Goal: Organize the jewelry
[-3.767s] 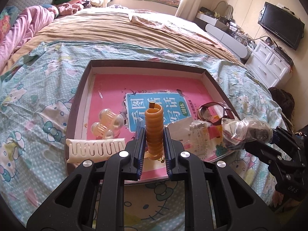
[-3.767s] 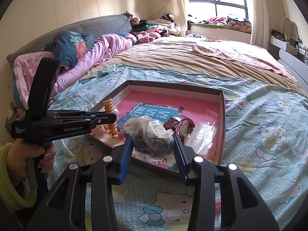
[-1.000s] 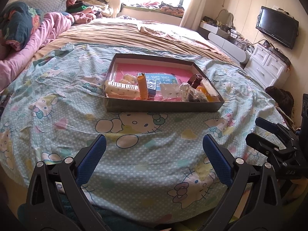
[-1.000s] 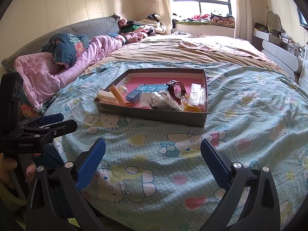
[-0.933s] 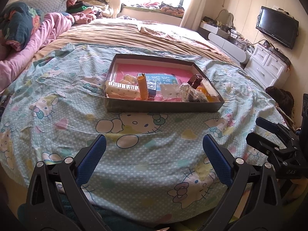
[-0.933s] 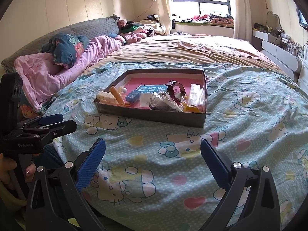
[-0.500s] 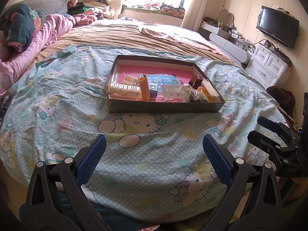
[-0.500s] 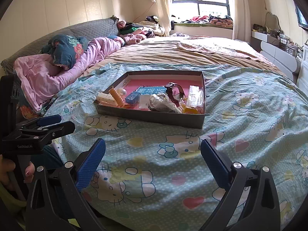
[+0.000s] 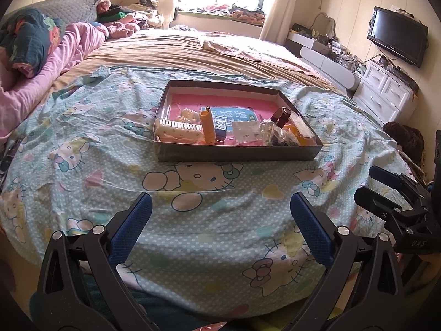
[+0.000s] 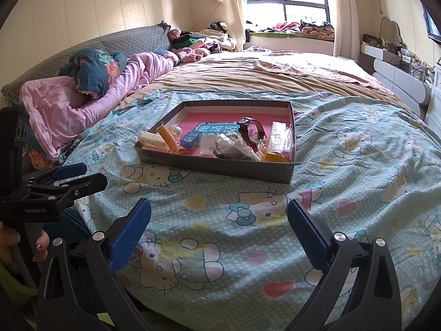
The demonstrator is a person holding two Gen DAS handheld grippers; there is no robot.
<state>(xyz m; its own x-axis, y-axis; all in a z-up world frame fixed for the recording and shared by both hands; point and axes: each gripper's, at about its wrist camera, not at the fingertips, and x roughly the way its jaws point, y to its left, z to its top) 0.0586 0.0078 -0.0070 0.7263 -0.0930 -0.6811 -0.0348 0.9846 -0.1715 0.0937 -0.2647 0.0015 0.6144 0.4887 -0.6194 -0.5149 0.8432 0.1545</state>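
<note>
A shallow dark tray (image 9: 237,153) (image 10: 220,167) with a pink floor sits on the cartoon-cat bedsheet, well ahead of both grippers. Inside lie a cream comb-like clip (image 9: 177,132), an orange spiral hair tie (image 9: 208,125) (image 10: 168,135), a small blue box (image 10: 190,138), a dark red wristwatch (image 9: 281,115) (image 10: 249,129) and clear plastic bags (image 10: 231,144). My left gripper (image 9: 220,215) hangs open over the near bed edge, holding nothing. My right gripper (image 10: 219,220) is open and empty too. Each gripper shows at the side of the other's view.
Pink and dark quilts (image 10: 91,88) are bunched at the left by the headboard. A tan blanket (image 9: 193,52) covers the far bed. White drawers (image 9: 386,91) and a wall television (image 9: 397,37) stand to the right. A hand (image 10: 16,245) holds the left gripper's handle.
Since 3.8 s ago both grippers let go, of the orange hair tie and a plastic bag, opened and drew back from the tray. Over the last second they barely moved.
</note>
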